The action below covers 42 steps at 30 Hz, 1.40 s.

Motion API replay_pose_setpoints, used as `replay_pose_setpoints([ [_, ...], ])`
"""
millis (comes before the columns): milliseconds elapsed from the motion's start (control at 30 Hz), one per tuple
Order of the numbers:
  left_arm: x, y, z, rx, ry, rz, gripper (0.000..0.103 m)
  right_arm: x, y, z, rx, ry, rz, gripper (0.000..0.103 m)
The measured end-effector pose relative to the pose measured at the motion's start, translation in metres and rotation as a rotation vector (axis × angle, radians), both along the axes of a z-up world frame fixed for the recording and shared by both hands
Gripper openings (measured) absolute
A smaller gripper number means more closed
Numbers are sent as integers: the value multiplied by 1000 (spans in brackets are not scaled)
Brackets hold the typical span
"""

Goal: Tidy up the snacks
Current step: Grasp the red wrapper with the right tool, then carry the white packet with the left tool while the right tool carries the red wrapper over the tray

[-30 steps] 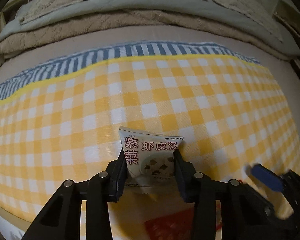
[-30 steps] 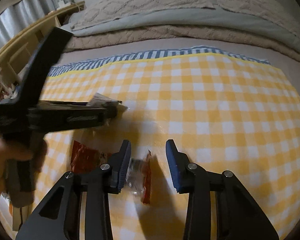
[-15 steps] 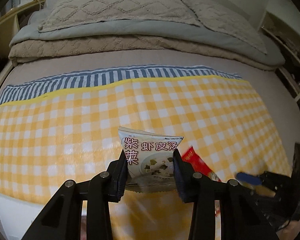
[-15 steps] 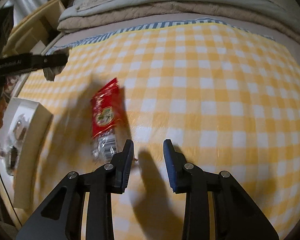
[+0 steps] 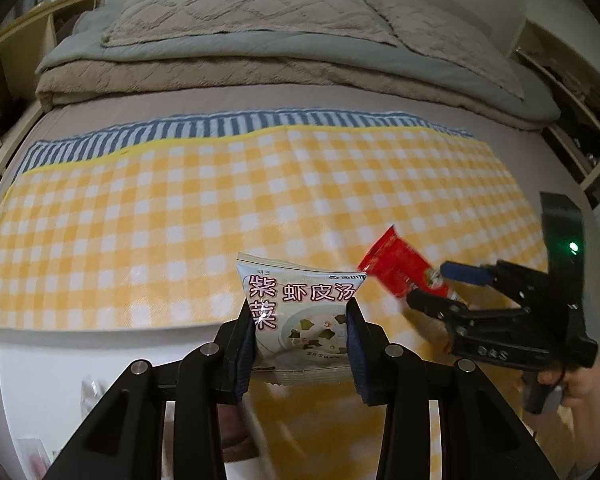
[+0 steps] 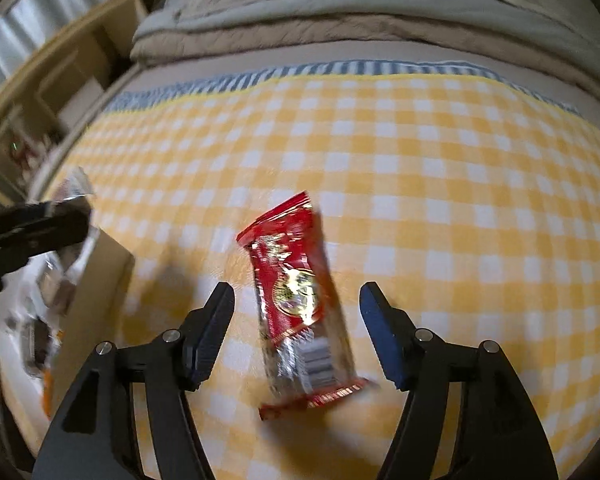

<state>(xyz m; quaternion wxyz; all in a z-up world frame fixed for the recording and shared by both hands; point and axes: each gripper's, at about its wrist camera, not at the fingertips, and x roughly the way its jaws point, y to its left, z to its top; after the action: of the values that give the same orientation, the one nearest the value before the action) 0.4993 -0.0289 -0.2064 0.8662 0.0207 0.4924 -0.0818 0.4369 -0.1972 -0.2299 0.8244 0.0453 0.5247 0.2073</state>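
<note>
My left gripper [image 5: 300,336] is shut on a pale soup packet [image 5: 300,320] with red Chinese print, held above the near edge of the yellow checked cloth [image 5: 220,200]. My right gripper [image 6: 296,320] is open, its fingers either side of a red snack packet [image 6: 296,300] that lies on the cloth [image 6: 460,180]. In the left wrist view the red packet [image 5: 400,272] and the right gripper [image 5: 432,284] sit at the right. In the right wrist view the left gripper [image 6: 60,216] with the soup packet [image 6: 74,188] is at the left edge.
A white box [image 6: 100,280] holding several wrapped snacks stands at the left, beside the bed; its contents [image 5: 88,392] show below my left gripper. Folded quilts and pillows [image 5: 260,40] lie at the far end. A wooden shelf [image 6: 80,60] runs along the left.
My left gripper has pulled back toward the near edge with the soup packet. My right gripper has opened wider and now straddles the red packet, which was left of its fingers.
</note>
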Motion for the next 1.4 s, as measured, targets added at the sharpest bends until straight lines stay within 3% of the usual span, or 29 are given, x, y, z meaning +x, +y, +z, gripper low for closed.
replay_pose_setpoints([
  [133,-9,14,1,-3,8,20,39,8,18,-11,-84,11,17,65],
  [167,-11,16,1,-6,10,25,39,11,22,-13,-98,12,17,56],
  [200,-13,20,1,-9,10,30,39,13,24,-15,-107,22,12,41],
  [300,-20,28,4,-24,5,43,39,12,22,-10,-93,27,-4,35],
  [567,-42,45,37,-52,-48,75,39,-4,26,53,-76,-76,-21,35],
  [867,-88,62,102,-60,-130,79,39,-38,40,132,-48,-177,0,35],
  [1400,-197,116,195,-31,-231,141,39,-92,102,198,16,-291,73,36],
])
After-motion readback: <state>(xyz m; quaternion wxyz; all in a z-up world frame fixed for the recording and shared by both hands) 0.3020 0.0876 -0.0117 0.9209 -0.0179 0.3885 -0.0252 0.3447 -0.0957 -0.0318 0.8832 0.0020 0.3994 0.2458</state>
